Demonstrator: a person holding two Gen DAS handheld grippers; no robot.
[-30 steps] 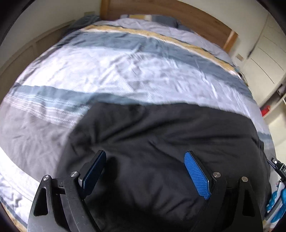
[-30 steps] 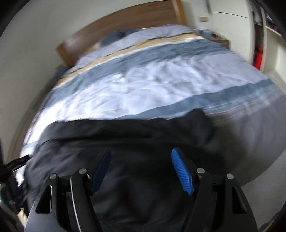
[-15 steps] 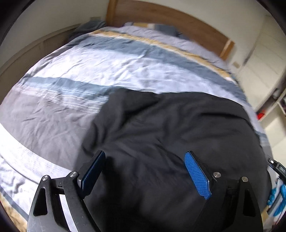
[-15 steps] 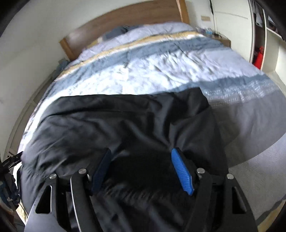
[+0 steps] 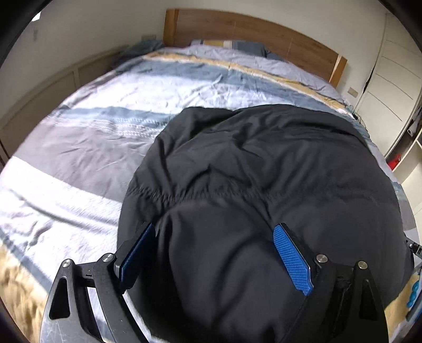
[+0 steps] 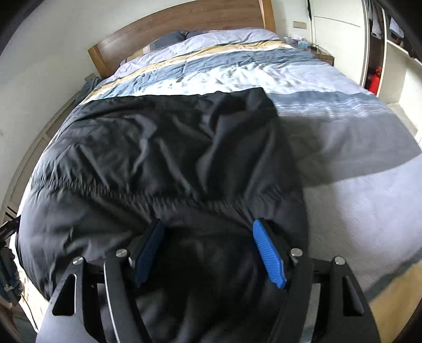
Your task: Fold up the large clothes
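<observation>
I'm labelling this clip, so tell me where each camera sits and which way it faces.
Left wrist view: sits on the left gripper, looking down over the black garment toward the headboard; its open jaws show.
Right wrist view: sits on the right gripper, same direction; its open jaws show.
Shared: garment, striped duvet, headboard.

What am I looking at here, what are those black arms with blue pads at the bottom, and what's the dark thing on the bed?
These are two hand-held grabbing tools, one in each of a person's hands, each with a camera looking along its two fingers. One picture is from the left tool, the other from the right tool. The blue pads are their fingertips. A large black garment lies spread on a bed with a striped cover. Both tools are open above the cloth; neither visibly grips it.
</observation>
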